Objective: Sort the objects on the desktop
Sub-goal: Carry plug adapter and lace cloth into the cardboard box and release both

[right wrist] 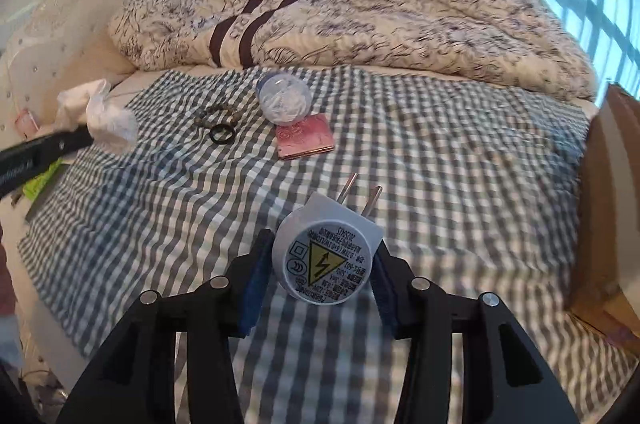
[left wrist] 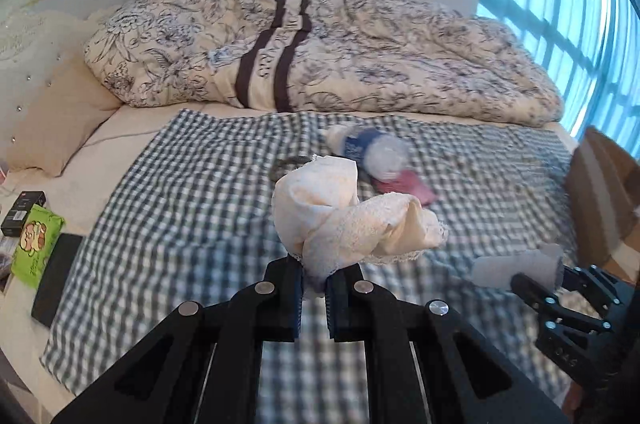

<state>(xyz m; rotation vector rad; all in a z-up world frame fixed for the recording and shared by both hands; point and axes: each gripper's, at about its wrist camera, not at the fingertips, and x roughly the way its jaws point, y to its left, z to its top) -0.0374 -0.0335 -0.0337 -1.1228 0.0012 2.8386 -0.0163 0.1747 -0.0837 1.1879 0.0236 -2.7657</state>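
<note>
plug adapter: white, round-bodied, yellow hazard label facing the camera, two metal prongs pointing away and upward toward the pink booklet; clamped between the jaws of the right gripper, held above the checked cloth. cream lace-edged cloth: bunched, pinched in the left gripper, likewise lifted over the checked cloth. left on the checked cloth, beyond both: plastic bottle touching the booklet's far edge, black ring and bead bracelet to its left. cardboard box at the right edge, nearer the right gripper, probably where the adapter goes.
</note>
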